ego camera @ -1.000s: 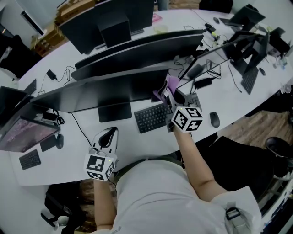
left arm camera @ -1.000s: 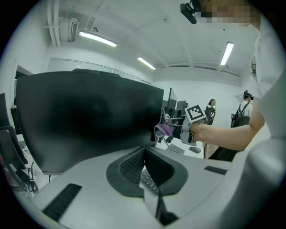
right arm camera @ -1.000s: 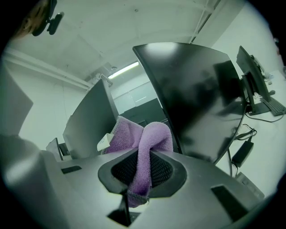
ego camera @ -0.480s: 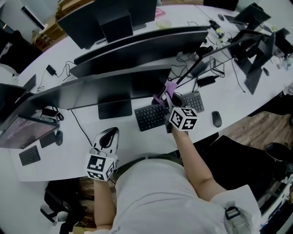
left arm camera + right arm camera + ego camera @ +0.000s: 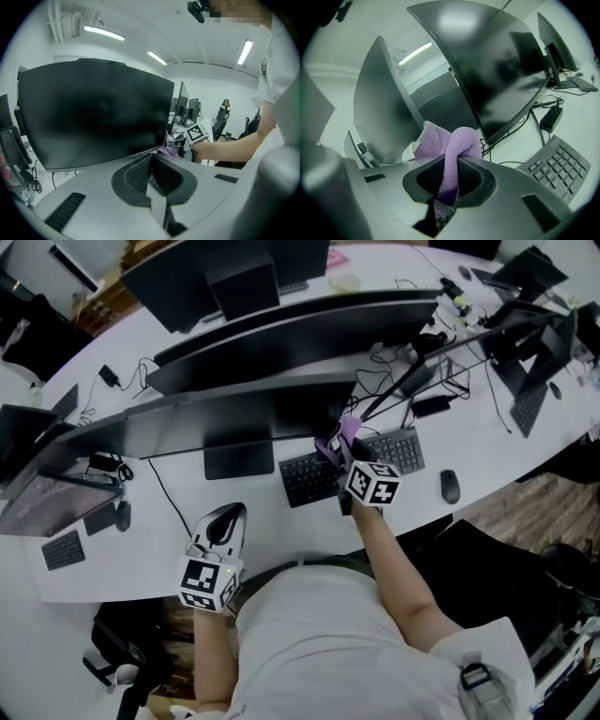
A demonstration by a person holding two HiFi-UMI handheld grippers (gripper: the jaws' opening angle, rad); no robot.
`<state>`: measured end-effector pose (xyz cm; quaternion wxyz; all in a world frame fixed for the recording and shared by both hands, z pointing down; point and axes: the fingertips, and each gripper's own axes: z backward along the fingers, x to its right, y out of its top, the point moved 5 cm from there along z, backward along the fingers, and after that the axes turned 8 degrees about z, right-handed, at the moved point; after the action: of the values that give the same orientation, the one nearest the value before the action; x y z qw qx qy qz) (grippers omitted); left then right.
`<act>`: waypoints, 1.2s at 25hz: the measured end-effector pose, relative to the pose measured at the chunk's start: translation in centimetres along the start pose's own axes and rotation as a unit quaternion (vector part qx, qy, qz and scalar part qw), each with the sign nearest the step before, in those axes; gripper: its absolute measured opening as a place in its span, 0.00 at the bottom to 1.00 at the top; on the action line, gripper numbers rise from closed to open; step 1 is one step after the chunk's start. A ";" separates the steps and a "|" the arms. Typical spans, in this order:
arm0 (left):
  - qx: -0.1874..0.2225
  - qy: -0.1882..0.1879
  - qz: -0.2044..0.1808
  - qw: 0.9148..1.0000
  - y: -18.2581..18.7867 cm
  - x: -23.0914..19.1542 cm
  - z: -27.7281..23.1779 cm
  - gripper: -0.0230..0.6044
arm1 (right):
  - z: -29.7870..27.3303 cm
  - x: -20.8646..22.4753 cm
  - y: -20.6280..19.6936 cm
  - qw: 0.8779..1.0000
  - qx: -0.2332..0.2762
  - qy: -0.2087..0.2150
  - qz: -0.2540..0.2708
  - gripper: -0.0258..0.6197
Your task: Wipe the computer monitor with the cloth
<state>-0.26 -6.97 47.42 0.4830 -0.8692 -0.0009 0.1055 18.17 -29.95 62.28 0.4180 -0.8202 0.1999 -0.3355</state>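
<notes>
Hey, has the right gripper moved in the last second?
Yes. The right gripper, shut on the purple cloth, has slid slightly left against the keyboard, uncovering more of its right end.

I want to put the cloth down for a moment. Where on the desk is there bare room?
Bare desk lies between the left gripper and the small keyboard, and also right of the mouse. It is crowded behind the main keyboard, where cables tangle.

Long white desk (image 5: 497, 451) in an open-plan office, black keyboard (image 5: 307, 479) near its front edge, mouse (image 5: 450, 486) to the right, charger (image 5: 431, 406) behind, strip lights (image 5: 104, 33) overhead.
</notes>
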 end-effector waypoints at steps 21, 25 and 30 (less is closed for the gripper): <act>-0.002 0.025 0.022 0.999 -1.7 0.1 2.0 0.03 | -1.1 -0.7 -2.8 0.997 -0.048 0.015 -0.051 0.13; -0.001 0.027 0.032 0.999 -2.2 -0.4 2.6 0.03 | -1.4 -1.1 -2.6 0.995 -0.042 0.023 -0.083 0.13; -0.002 0.025 0.042 0.999 -2.6 -1.1 3.0 0.03 | -1.7 -1.3 -2.8 0.988 -0.037 0.039 -0.143 0.13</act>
<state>-1.60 -3.17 48.21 0.4765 -0.8717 0.0476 0.1042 16.13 -28.52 64.80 0.3272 -0.8416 0.1085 -0.4157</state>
